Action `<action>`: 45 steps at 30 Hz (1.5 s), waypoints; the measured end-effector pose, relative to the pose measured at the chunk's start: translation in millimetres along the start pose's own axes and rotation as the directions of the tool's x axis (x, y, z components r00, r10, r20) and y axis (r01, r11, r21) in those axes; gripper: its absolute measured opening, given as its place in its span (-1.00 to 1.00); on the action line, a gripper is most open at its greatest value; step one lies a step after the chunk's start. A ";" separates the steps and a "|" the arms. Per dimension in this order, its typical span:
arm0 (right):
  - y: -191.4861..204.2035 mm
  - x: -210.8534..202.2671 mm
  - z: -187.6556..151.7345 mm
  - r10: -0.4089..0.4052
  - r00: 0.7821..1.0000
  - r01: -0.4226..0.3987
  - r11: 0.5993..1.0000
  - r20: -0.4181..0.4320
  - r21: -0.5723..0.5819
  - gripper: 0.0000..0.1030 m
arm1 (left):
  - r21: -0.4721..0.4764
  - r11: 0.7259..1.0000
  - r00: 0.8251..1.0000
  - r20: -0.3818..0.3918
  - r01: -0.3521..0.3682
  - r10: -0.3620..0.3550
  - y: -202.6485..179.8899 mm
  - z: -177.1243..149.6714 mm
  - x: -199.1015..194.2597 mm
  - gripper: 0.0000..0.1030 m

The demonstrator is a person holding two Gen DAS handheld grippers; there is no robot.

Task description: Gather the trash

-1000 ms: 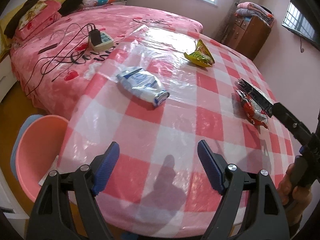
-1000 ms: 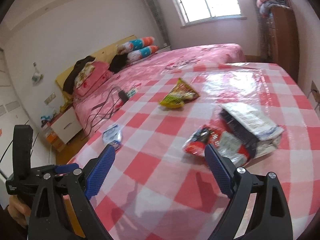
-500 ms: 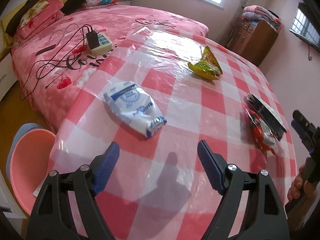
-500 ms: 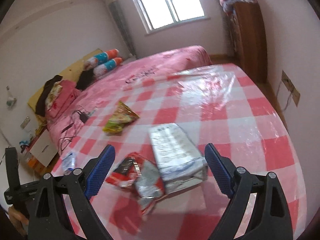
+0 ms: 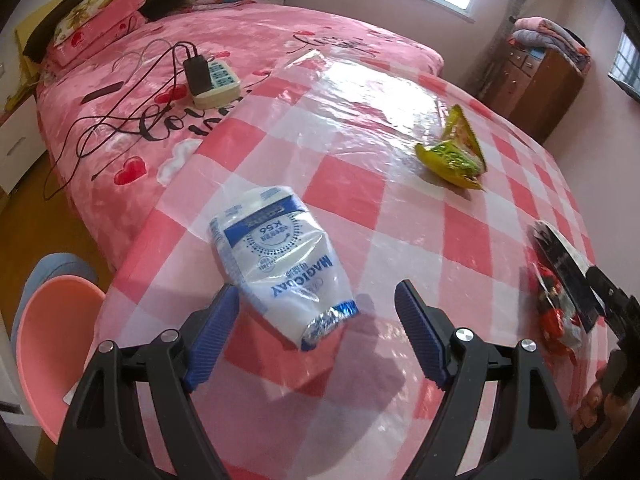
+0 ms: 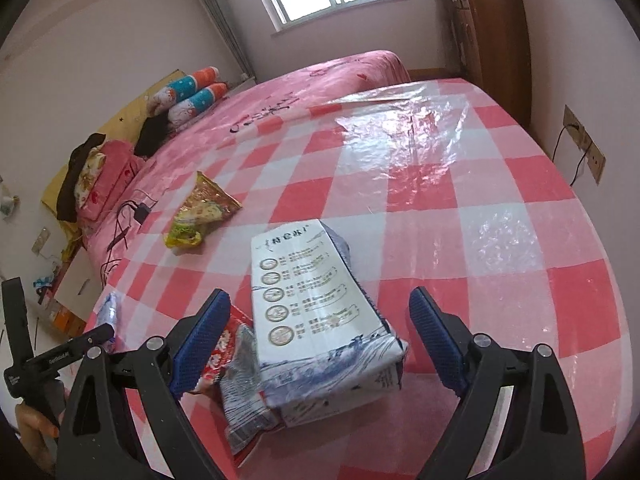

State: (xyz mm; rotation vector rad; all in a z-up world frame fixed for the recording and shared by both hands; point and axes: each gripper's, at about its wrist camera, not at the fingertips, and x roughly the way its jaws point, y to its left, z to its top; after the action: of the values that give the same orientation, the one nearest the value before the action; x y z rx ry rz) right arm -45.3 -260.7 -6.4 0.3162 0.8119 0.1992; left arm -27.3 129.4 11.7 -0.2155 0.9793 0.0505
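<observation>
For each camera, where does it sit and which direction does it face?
Left wrist: on the left tool, facing down at the white-blue packet; the right hand shows.
Right wrist: on the right tool, facing down at the white carton; the left hand shows.
Shared: the yellow-green wrapper and the checked table.

I count 4 pieces of trash on the surface [image 5: 400, 92]: 1 white-blue bag [image 5: 280, 264], 1 yellow-green wrapper [image 5: 452, 156], 1 red wrapper [image 6: 232, 364], 1 white carton [image 6: 316, 312]. 2 tools: left tool [image 5: 316, 340], right tool [image 6: 320, 340]. On the bed [image 5: 248, 36]: 1 power strip [image 5: 216, 82], 1 black charger [image 5: 196, 70], 2 striped bolsters [image 6: 192, 94]. 1 pink chair [image 5: 52, 352]. 1 wooden cabinet [image 5: 536, 80]. That's all I can tally.
</observation>
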 end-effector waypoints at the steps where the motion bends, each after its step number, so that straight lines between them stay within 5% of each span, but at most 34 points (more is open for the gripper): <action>1: -0.6 3.3 -0.5 0.000 1.000 0.000 1.000 -0.009 0.001 0.75 | -0.001 1.000 1.000 -0.002 -0.005 0.005 0.7 1.0 2.4 0.57; 16: 7.2 13.2 -1.5 -0.011 0.999 0.010 0.999 -0.043 -0.034 0.74 | -0.023 0.998 0.998 0.038 -0.055 0.056 7.1 14.4 16.6 0.50; 19: 7.7 14.0 -1.4 -0.019 0.999 0.018 0.999 -0.045 -0.036 0.57 | -0.006 0.997 0.996 0.045 -0.074 0.074 3.2 14.9 17.3 0.29; 23: 7.2 13.9 -1.1 -0.019 0.999 0.017 0.999 -0.047 -0.039 0.38 | 0.001 0.997 0.996 0.052 -0.071 0.071 0.7 14.2 17.2 0.28; 25: 6.4 14.1 -0.9 -0.015 0.999 0.013 0.999 -0.050 -0.040 0.24 | 0.007 0.998 0.996 0.059 -0.068 0.068 -1.6 12.2 16.9 0.27; 45: 23.9 -7.7 -12.1 -0.056 0.998 0.059 0.992 0.030 -0.107 0.15 | 0.071 0.996 0.996 0.068 0.052 -0.057 -22.2 -15.8 -11.0 0.27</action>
State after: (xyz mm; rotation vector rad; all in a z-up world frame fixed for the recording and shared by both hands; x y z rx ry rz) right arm -60.8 -238.2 -0.6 0.1930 0.7792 0.1843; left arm -43.2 105.1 15.8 -0.1752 0.9038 -0.0258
